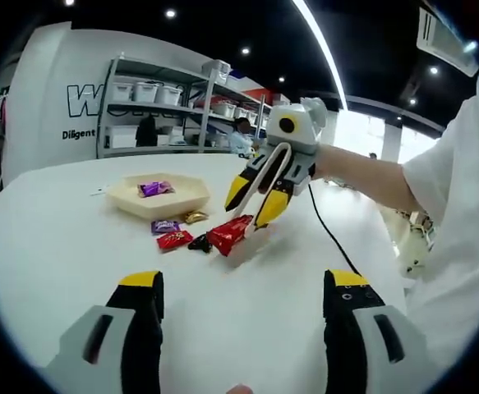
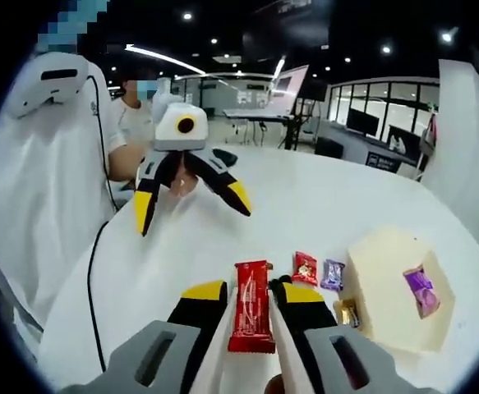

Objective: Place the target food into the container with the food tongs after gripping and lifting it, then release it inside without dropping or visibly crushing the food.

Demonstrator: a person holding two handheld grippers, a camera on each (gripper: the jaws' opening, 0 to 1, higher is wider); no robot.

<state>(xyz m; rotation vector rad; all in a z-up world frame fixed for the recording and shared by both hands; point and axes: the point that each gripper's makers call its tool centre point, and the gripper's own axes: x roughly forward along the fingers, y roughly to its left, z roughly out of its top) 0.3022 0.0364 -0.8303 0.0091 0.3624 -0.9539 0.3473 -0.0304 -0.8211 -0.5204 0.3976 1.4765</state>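
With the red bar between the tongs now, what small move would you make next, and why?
Probably lift it slightly: the tongs in the right gripper are closed around the red bar, which seems to sit low at the table, apart from the tray.

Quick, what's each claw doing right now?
Left claw: open, holding nothing.
Right claw: closed on food tongs gripping the red candy bar.

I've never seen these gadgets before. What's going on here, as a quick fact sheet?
surface: white table
right claw: holds food tongs closed on a red candy bar
left claw: open, holding nothing
container: beige tray with one purple candy inside
loose on table: small red candy, purple candy, gold candy, beside the tray
stage: red bar gripped, not yet in tray
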